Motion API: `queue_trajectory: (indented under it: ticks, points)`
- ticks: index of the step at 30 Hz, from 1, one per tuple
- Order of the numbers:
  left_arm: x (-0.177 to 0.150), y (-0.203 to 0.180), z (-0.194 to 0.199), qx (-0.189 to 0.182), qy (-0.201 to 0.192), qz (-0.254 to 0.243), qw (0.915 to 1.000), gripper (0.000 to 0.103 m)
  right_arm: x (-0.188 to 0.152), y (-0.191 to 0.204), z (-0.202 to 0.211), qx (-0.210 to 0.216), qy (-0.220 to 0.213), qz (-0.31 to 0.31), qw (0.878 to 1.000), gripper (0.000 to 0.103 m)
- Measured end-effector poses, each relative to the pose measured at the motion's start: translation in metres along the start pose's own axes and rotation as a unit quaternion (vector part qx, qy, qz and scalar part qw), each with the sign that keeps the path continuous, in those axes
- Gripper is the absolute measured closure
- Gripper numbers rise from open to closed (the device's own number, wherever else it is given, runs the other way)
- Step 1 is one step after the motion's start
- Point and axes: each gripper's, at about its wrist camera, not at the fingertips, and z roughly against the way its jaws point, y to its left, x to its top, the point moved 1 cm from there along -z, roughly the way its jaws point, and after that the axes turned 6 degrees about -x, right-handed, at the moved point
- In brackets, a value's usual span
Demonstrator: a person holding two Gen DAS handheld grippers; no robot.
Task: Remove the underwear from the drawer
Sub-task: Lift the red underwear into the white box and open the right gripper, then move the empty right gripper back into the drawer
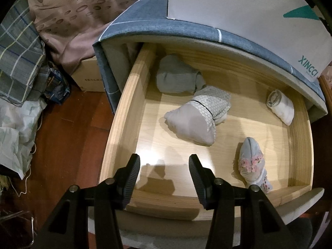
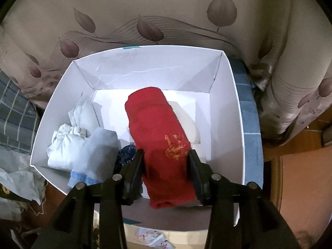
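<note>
The wooden drawer (image 1: 124, 108) stands pulled out, and several folded pieces of underwear lie in it: a grey roll (image 1: 176, 76), a pale bundle with a honeycomb print (image 1: 197, 116), a small white roll (image 1: 281, 108) and a floral piece (image 1: 252, 164). My left gripper (image 1: 164, 159) hovers open over the drawer's near left part, with nothing between its fingers. My right gripper (image 2: 166, 152) points down into a white box (image 2: 155, 68). A rolled red underwear (image 2: 153, 120) fills the gap between its pads and touches both. Its far end lies over white pieces in the box.
The box also holds a white bundle (image 2: 64, 143), a light blue piece (image 2: 97, 151) and a dark patterned piece (image 2: 125, 155). It sits on the blue-covered cabinet top (image 1: 166, 25). A leaf-print curtain (image 2: 145, 10) hangs behind. Bags and a cardboard carton (image 1: 89, 76) crowd the floor at left.
</note>
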Motion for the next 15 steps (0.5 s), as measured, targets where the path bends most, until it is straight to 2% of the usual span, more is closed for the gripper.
queue_trajectory:
  ticks: [10, 15]
  points:
    - [-0.001, 0.001, -0.002, 0.001, 0.003, 0.002, 1.0000, 0.053, -0.005, -0.003, 0.034, 0.007, -0.019, 0.009, 1.000, 0.059]
    - [-0.002, 0.003, -0.001, 0.001, 0.005, 0.005, 1.0000, 0.053, -0.028, -0.010, 0.060, 0.031, -0.028, 0.020, 0.999, 0.059]
